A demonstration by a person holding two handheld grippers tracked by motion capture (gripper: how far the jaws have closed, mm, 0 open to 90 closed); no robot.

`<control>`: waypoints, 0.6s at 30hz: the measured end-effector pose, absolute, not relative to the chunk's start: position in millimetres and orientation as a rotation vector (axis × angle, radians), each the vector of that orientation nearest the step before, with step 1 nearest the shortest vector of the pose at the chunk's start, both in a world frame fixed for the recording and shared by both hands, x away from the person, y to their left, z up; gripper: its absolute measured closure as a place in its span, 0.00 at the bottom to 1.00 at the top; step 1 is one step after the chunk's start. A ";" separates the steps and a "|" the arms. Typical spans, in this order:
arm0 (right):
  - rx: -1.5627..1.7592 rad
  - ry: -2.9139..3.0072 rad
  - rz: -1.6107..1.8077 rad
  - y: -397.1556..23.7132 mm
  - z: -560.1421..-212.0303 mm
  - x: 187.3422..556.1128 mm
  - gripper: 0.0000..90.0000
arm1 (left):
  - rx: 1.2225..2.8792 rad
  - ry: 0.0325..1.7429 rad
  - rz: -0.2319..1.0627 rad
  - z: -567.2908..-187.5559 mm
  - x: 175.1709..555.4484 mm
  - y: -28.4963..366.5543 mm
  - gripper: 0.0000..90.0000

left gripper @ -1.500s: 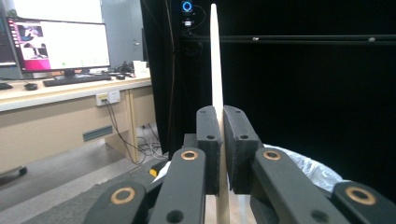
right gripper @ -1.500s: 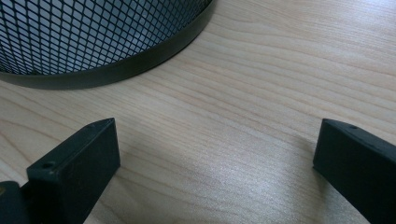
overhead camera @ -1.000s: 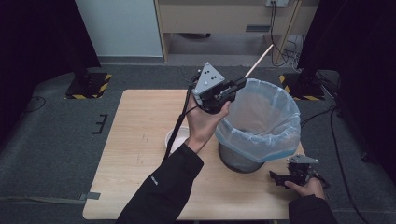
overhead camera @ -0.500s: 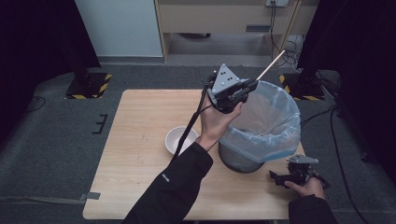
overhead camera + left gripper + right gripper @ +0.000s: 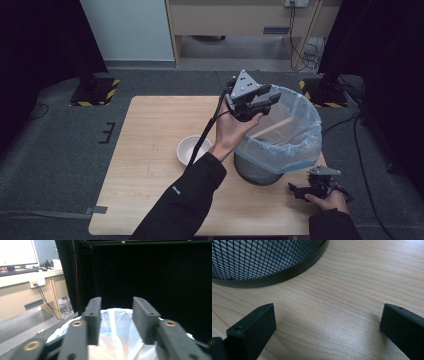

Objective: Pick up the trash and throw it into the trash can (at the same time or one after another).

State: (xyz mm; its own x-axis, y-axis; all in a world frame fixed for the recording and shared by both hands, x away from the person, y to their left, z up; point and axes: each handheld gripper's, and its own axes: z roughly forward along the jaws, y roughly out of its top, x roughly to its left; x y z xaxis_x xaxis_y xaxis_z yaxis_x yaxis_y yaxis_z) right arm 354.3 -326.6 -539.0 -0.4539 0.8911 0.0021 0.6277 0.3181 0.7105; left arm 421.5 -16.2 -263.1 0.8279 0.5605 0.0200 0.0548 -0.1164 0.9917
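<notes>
Hovering over the black mesh bin lined with a pale blue bag [image 5: 280, 150], the left claw [image 5: 260, 102] has just opened, empty; the thin wooden stick [image 5: 272, 128] lies slantwise inside, below it.

Dim, soft pictures with dark black sides, a pale glow on the table [image 5: 150, 150], blurry close jaws.

Counter [image 5: 150, 150]: light wood, set on grey floor.
Bowl [image 5: 192, 149]: white, near the middle.
Bin [image 5: 260, 172]: black mesh, blue-lined, right side.
Right gripper [image 5: 300, 192]: resting near-right corner, jaws apart.
</notes>
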 end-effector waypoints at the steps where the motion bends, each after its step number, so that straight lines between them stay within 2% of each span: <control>1: 1.349 2.199 0.919 -326.6 -539.0 354.3 0.01 | 1.648 0.490 0.460 -263.1 421.5 -16.2 0.59; 2: 1.350 2.197 0.920 -326.5 -539.1 354.4 0.01 | 1.646 0.483 0.470 -261.1 419.4 -13.4 0.59; 3: 1.350 2.197 0.920 -326.5 -539.1 354.4 0.01 | 1.645 0.479 0.478 -259.8 418.0 -11.2 0.52; 5: 1.351 2.197 0.920 -326.5 -539.1 354.4 0.01 | 1.645 0.470 0.496 -255.5 413.9 -3.7 0.49; 6: 1.350 2.197 0.920 -326.5 -539.1 354.5 0.01 | 1.638 0.466 0.522 -251.1 409.8 5.1 0.44; 8: 1.350 2.197 0.920 -326.4 -539.1 354.5 0.01 | 1.636 0.466 0.533 -249.1 407.7 9.9 0.40; 18: 1.353 2.200 0.918 -326.4 -539.0 354.2 0.01 | 1.619 0.511 0.579 -248.6 392.7 70.3 0.33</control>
